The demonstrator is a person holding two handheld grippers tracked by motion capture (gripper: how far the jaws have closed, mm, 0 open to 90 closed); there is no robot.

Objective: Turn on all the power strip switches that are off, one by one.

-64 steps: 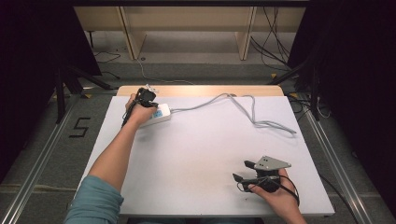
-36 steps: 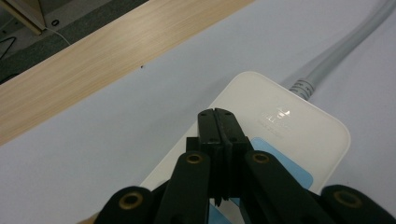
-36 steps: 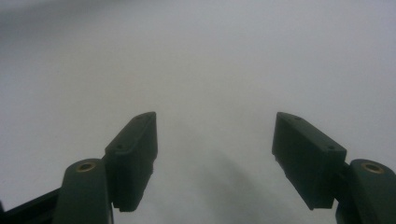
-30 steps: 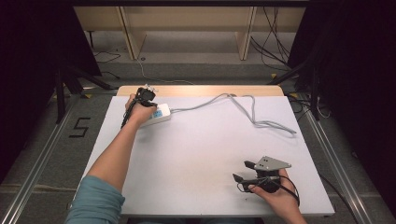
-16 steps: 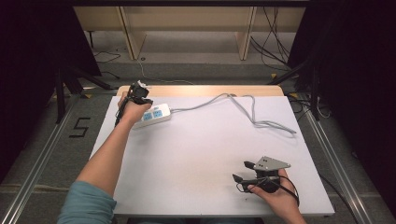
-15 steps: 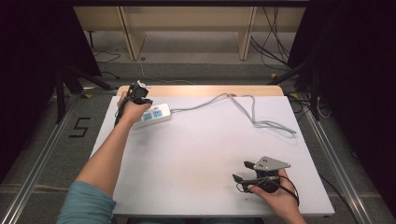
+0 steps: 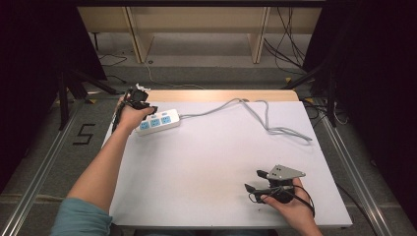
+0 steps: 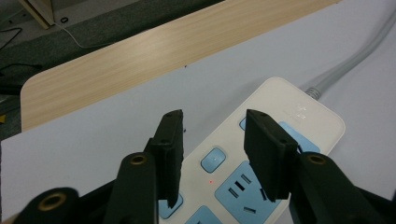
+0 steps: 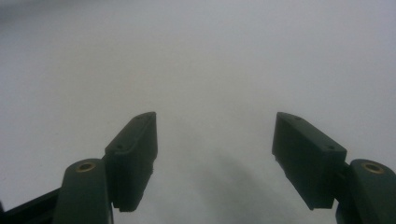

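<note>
A: Left gripper (image 7: 139, 104) sits at the far-left corner of the worktop (image 7: 211, 167), over the left end of the power strip (image 7: 157, 122). State?

B: Jaws apart, nothing between them. In the left gripper view the gripper (image 8: 214, 154) hangs above the strip (image 8: 299, 116); a small blue switch (image 8: 213, 160) shows in the gap, with blue sockets (image 8: 239, 189) below and to the right of it. A tiny red dot shows on the white casing near the switch.

A: Contact with the strip?

B: Cannot tell from either view. The jaw tips look close to the casing.

A: Strip position?

B: Flat on the worktop, near the far-left corner, lying at a slight angle. Its grey cable (image 7: 255, 110) leaves the right end, runs along the far edge, loops and ends toward the right side.

A: Right gripper?

B: Right gripper (image 7: 255, 181) is near the front-right corner, held by the right hand (image 7: 290, 204), grey plate (image 7: 284, 172) on top. In the right gripper view the gripper (image 9: 215, 154) has its jaws wide apart, holding nothing, bare white worktop (image 9: 201, 56) ahead.

A: Spacing between the two?

B: Well apart, on opposite corners.
</note>
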